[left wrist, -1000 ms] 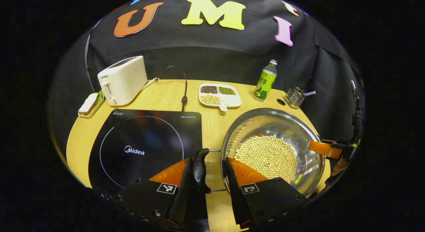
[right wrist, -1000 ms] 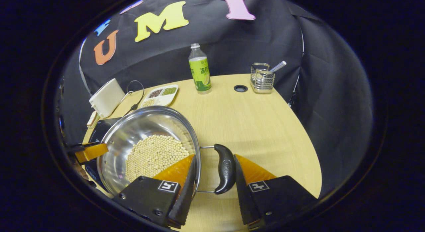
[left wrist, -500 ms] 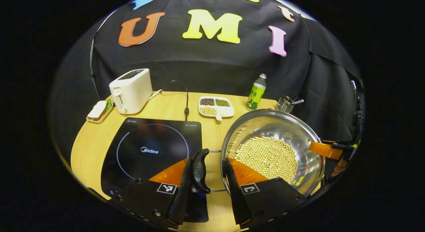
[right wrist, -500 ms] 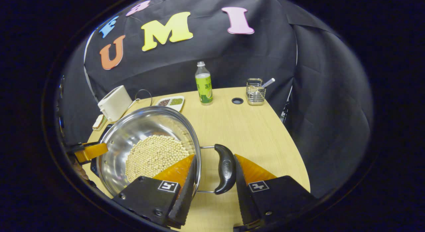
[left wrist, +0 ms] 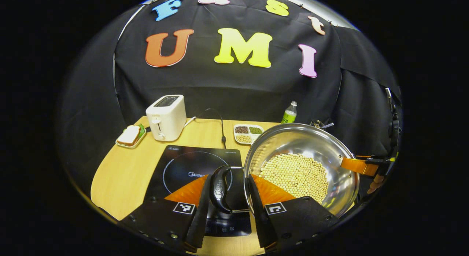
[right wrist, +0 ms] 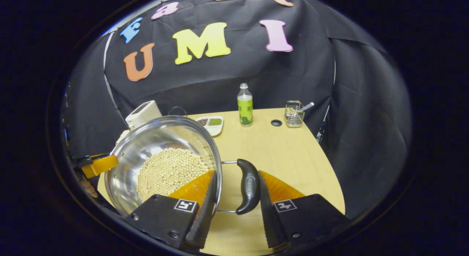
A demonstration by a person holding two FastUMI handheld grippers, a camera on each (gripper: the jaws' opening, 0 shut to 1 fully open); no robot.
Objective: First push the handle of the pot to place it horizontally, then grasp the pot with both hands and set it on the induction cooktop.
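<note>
Left gripper (left wrist: 226, 192): fingers are set astride the pot's black curved left handle (left wrist: 220, 189); the handle is held between them, though firm contact on both sides cannot be told.
Right gripper (right wrist: 232, 192): fingers are likewise set astride the black curved right handle (right wrist: 248, 186); the outer finger lies against it, while the inner finger stands at the pot's rim, so a full clamp cannot be told.
Pot: a round stainless-steel pot (left wrist: 300, 164) part-filled with pale yellow beans (left wrist: 295, 173) is carried between the two grippers, apparently lifted off the light wooden table (right wrist: 278, 153).
Key relation: the black glass induction cooktop (left wrist: 194, 168) lies to the pot's left, on the left gripper's side; the left handle is already seen over its near right corner, while the pot's body is judged to hang beyond its right edge.
Handle axis: both handles lie level, along the line joining the grippers.
Coming move: a leftward carry, then a level lowering onto the ringed centre, is judged to be needed.
Risk: beans may shift if the pot is tilted.
</note>
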